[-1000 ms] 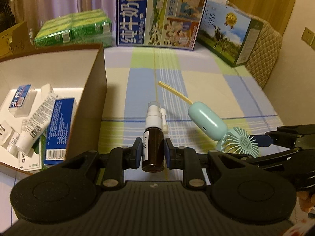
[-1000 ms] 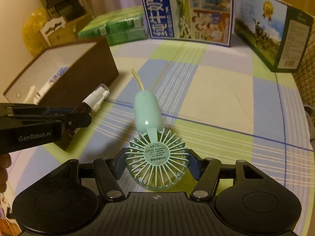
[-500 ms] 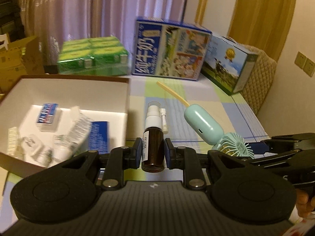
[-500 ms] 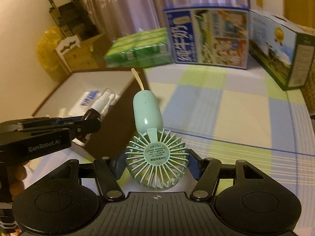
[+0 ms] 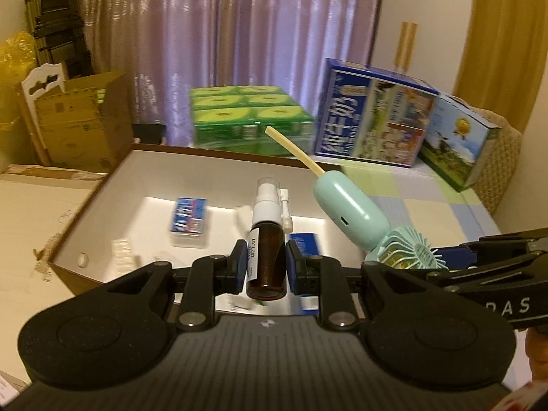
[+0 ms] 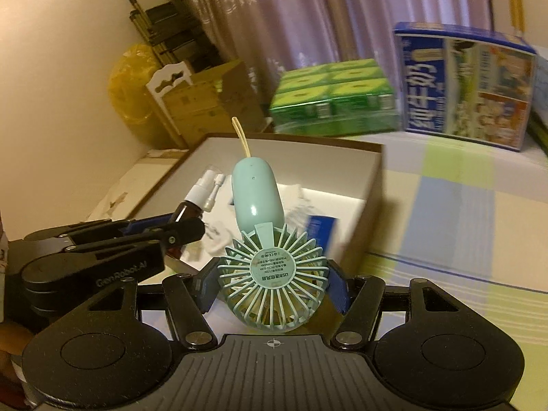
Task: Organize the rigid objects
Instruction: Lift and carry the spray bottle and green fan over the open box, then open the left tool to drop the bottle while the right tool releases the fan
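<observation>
A brown spray bottle (image 5: 266, 257) with a white pump top stands upright between the pads of the left gripper (image 5: 266, 267), which are drawn in narrow and press on its two sides. It hangs in the air over the open box (image 5: 113, 185), above the box's near edge. Just to its right, a mint-green handheld fan (image 6: 272, 274) is clamped by its round grille between the pads of the right gripper (image 6: 272, 286), which stand about half apart around it. The fan's rounded handle points up and away, with a pale yellow strap (image 6: 240, 137) rising from its end. The fan is also in the air, over the box's near right corner.

The box has brown outer walls and a white inside. In it lie a small clear case with a blue and red label (image 5: 189, 221) toward the back, a blue carton (image 6: 320, 233) by the right wall, and some white items too blurred to tell.

The box sits on a bed with a checked cover (image 6: 462, 212). At the far edge of the bed stand a green pack of cartons (image 5: 246, 123), a blue milk carton box (image 5: 373, 120) and, to its right, another printed box (image 5: 462, 144). A cardboard box (image 5: 82, 116) and a purple curtain (image 5: 239, 34) are behind.
</observation>
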Motion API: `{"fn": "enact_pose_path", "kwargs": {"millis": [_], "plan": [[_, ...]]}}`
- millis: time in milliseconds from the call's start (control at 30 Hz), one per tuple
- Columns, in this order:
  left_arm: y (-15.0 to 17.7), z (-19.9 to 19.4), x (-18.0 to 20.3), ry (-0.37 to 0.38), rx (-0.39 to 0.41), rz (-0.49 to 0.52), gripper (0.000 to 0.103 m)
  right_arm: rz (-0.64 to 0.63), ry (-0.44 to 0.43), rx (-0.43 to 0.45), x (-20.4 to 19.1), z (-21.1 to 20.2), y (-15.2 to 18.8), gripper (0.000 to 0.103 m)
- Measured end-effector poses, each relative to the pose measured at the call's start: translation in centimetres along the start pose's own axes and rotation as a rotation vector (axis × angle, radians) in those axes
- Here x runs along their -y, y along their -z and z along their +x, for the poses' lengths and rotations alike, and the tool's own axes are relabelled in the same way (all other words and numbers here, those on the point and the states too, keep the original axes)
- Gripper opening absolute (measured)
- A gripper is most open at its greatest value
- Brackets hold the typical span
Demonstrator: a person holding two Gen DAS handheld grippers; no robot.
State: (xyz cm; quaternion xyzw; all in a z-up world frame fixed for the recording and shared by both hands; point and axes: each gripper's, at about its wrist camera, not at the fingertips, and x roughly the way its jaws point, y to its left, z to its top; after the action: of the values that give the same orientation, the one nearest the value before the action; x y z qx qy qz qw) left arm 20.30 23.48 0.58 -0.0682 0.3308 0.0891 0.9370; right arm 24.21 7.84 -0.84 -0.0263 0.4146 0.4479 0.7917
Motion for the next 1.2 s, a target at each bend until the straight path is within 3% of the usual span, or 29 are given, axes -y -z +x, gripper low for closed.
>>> {"fn": "enact_pose_path", "kwargs": {"millis": [267, 567, 1200], "plan": [[-1.3, 2.3, -6.0, -0.04, -0.028, 0.006, 0.019, -0.003, 0.013, -0.033, -4.0, 5.8, -2.1, 0.06], [-3.0, 7.1, -10.9, -0.08, -0.09, 0.025, 0.019, 0.009, 0.068, -0.077, -5.0, 11.7, -4.2, 0.06], [-4.5, 17.2, -14.1, -0.073, -0.226, 0.08, 0.019, 0.046, 0.16, -0.151, -2.9, 19.3, -7.4, 0.06]]}}
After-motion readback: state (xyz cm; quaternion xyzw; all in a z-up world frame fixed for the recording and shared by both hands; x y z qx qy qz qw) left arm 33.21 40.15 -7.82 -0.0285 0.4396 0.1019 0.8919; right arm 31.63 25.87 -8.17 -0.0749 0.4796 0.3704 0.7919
